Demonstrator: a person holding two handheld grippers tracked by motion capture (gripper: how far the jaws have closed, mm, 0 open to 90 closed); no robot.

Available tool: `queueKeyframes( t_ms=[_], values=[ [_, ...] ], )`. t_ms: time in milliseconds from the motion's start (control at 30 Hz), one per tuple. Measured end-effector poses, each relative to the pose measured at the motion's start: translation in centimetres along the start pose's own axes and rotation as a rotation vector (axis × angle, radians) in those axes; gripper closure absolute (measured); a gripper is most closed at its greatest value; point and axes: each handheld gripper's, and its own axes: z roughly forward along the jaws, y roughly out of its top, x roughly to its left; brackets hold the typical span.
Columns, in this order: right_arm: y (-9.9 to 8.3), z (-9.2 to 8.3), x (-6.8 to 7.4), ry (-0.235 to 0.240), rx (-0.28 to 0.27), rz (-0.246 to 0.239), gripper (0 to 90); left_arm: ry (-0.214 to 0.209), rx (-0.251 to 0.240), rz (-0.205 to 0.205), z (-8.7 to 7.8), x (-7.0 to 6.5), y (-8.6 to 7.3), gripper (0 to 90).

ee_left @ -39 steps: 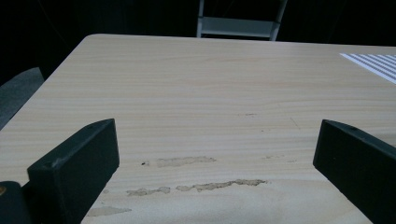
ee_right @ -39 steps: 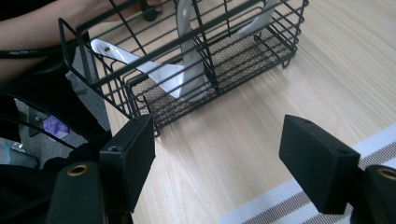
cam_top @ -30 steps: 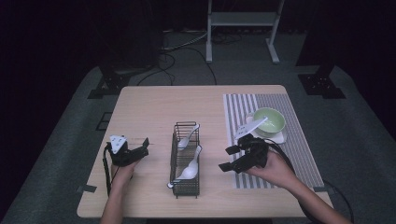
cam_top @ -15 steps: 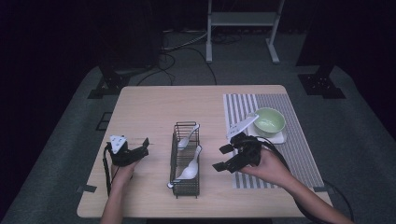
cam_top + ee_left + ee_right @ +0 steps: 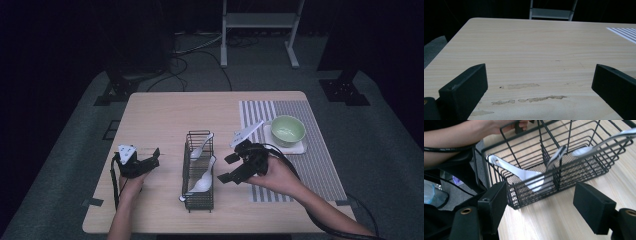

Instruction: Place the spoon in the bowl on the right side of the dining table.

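Note:
A black wire basket (image 5: 199, 172) stands at the table's middle with white spoons (image 5: 203, 179) lying in it. My right gripper (image 5: 226, 168) is open just right of the basket, its jaws pointing at the basket's side. In the right gripper view the basket (image 5: 564, 172) sits close in front of the right gripper (image 5: 541, 195), with a large spoon (image 5: 524, 173) and a second spoon (image 5: 596, 145) inside. My left gripper (image 5: 152, 159) rests open on the table left of the basket. In its own view the left gripper (image 5: 539, 85) has bare wood between its jaws.
A green bowl (image 5: 287, 130) sits on a white square coaster on the striped mat (image 5: 320, 165) at the right. The wooden table (image 5: 170, 120) is bare at the back and left. A metal stand (image 5: 257, 22) is on the floor beyond.
My right gripper has moved left, from beside the green bowl to the basket's right side. The left gripper has stayed where it was.

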Motion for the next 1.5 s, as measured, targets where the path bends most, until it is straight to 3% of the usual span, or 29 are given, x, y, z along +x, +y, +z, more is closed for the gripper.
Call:
queueKeyframes(
  t_ms=[367, 767, 1033, 1067, 1167, 1500],
  values=[
    [1.3, 0.1, -0.3, 0.040, -0.037, 0.033, 24.8, -0.002, 0.000, 0.000, 0.0, 0.0, 0.0, 0.0],
    [2.1, 0.8, -0.6, 0.019, -0.026, 0.027, 26.5, -0.002, 0.001, 0.001, 0.0, 0.0, 0.0, 0.0],
    [2.2, 1.0, -1.2, 0.018, -0.038, 0.054, 32.9, -0.003, 0.000, -0.001, 0.0, 0.0, 0.0, 0.0],
    [2.2, 1.0, -1.2, 0.019, -0.039, 0.055, 37.5, -0.003, -0.001, -0.003, 0.0, 0.0, 0.0, 0.0],
    [2.2, 0.9, -1.2, 0.021, -0.038, 0.052, 39.4, -0.002, 0.000, -0.002, 0.0, 0.0, 0.0, 0.0],
    [2.8, 1.2, -1.2, 0.017, -0.032, 0.056, 59.9, -0.004, -0.001, -0.003, 0.0, 0.0, 0.0, 0.0]
  ],
)
